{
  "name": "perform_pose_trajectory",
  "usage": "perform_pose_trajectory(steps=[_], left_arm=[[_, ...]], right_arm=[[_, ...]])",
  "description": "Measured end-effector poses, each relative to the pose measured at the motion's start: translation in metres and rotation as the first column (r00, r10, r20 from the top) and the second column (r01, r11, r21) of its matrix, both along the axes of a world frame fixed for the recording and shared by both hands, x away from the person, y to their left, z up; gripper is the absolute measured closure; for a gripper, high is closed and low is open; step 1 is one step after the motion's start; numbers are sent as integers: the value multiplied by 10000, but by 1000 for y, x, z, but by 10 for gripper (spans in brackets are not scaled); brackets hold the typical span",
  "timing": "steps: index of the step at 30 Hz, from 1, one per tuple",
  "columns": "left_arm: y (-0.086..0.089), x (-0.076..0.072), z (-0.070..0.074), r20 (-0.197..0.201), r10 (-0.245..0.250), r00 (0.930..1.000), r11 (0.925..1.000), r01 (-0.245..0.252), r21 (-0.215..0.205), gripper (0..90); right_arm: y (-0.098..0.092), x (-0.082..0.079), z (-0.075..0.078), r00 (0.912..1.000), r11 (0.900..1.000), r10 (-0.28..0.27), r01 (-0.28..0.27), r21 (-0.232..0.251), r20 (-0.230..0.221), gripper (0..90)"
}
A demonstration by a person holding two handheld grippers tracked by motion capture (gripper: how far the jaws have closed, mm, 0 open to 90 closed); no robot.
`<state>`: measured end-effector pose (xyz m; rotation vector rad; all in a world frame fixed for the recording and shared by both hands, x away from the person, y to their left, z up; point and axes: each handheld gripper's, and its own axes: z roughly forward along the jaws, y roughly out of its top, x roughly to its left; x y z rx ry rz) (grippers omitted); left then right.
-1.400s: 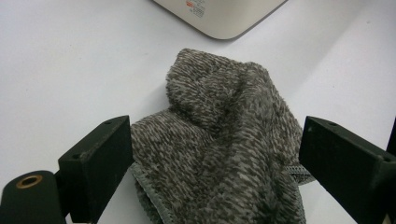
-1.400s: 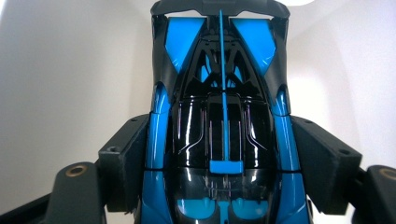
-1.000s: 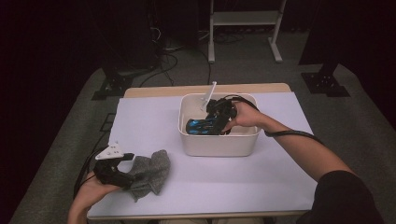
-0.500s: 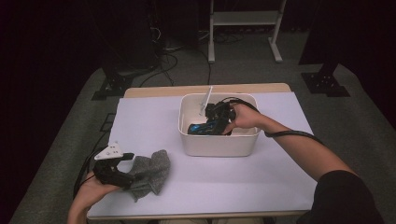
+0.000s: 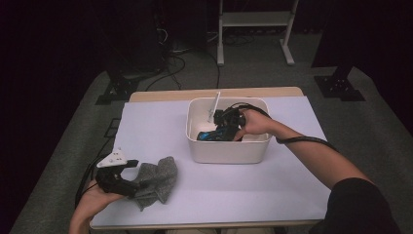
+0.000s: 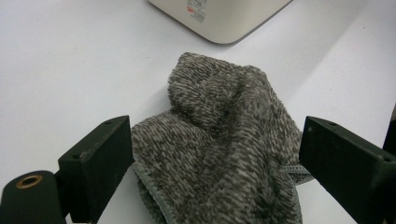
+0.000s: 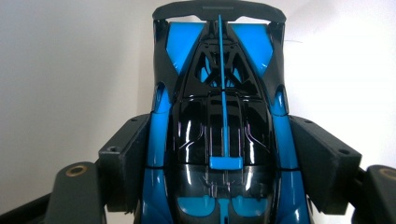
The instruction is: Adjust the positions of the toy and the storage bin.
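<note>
right tool (image 7: pixel 219 163) is clamping the blue-and-black toy car (image 7: pixel 219 121) by its flanks, inside the white bin (image 5: pixel 229 151) | left tool (image 6: pixel 210 158) is resting apart, jaws straddling the grey cloth (image 6: pixel 224 154) without pressing it | cloth is lying on the bench (image 5: pixel 243 190) near its front-left corner

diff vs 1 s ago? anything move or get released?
Little changed. The right gripper stays clamped on the blue toy car inside the white bin; car and gripper have sunk slightly toward the bin's floor. Nothing was let go or newly taken. The left gripper still rests with open jaws around the grey cloth at the table's near left; cloth and bin have not moved.
</note>
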<state>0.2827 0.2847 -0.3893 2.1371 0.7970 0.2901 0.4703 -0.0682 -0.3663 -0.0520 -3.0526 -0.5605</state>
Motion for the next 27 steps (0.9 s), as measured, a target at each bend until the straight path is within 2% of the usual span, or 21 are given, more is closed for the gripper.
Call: perform_pose_trajectory(steps=[4, 13, 16, 20, 27], left_arm=[[0, -1, 0, -5, -2, 10000, 10000, 2, 22, 90], [0, -2, -1, -37, 15, 10000, 9999, -15, 131, 90], [1, -3, 0, -20, 36, 10000, 9999, -36, 119, 90], [1, -3, -1, -28, 41, 10000, 9999, -40, 149, 90], [1, -4, 1, 22, 21, 10000, 9999, -22, 136, 88]], right_arm=[[1, 0, -1, 10000, 10000, 27, -27, -45, -10, 252], [3, -3, -6, 9999, 9985, 111, -104, -540, 125, 251], [3, -3, -8, 9999, 9980, 122, -122, -623, -11, 251], [3, -4, -11, 9997, 9949, 152, -169, -992, -175, 250], [3, -4, -9, 10000, 9971, -39, 35, -755, -42, 224]])
